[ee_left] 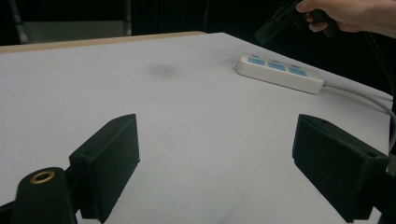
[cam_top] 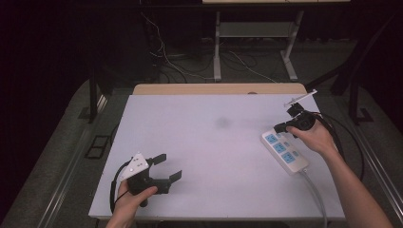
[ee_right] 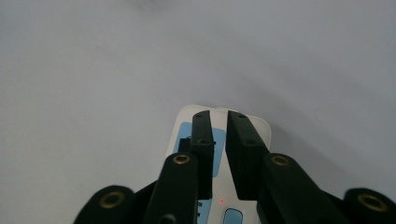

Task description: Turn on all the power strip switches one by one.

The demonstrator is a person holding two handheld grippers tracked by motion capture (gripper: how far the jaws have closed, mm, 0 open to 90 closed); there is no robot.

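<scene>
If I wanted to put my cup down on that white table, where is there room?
Most of the table is bare: the whole middle, between the left gripper and the power strip, and the far-left part. It is crowded only at the right edge, where the right gripper hangs over the strip's end.

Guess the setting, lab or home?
Probably a lab or recording rig: a bare white table with one power strip, loose cables on the floor, dark surroundings, and handheld grippers.
</scene>
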